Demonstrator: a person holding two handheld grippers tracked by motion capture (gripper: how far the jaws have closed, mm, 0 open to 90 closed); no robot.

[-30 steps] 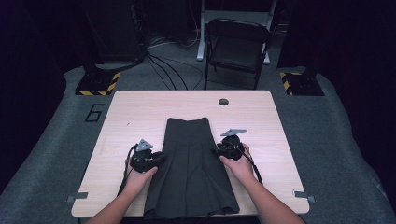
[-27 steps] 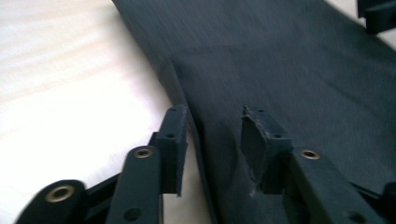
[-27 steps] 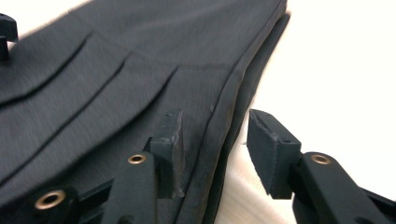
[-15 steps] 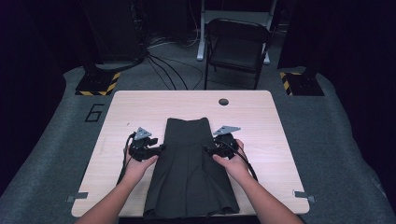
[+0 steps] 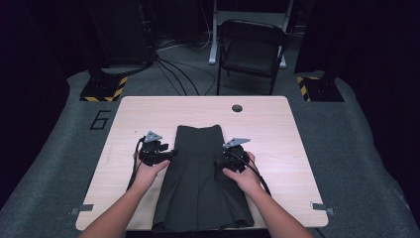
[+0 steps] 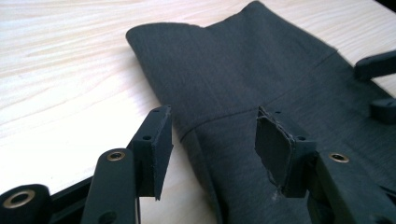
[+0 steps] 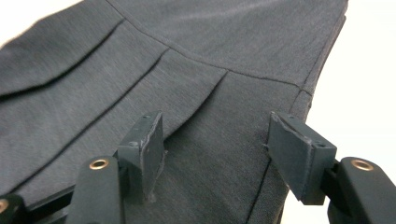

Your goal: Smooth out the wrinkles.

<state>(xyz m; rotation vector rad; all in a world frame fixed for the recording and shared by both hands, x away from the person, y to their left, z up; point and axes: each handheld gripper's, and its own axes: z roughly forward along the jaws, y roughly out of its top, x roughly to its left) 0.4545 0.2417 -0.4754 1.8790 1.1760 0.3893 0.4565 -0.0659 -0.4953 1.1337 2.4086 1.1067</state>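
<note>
A pale wooden table point(image 5: 277, 129) carries a dark pleated skirt point(image 5: 198, 183), laid flat down its middle with the narrow waistband toward the far edge and the flared hem at the person's side, a layout that leaves both long edges open to reach. The person's forearms come in from the near edge, one on each flank of the garment, so the two tools meet it at roughly matching points near the seam below the waistband. The left gripper point(image 6: 212, 147) hovers with its jaws spread apart, straddling the skirt's left edge where cloth meets bare wood, nothing between them clamped. The right gripper point(image 7: 217, 151) likewise stands with jaws wide apart, poised over the pleats just inside the right edge. The symmetry suggests a two-sided pinch is being lined up, perhaps to fold or lift.
</note>
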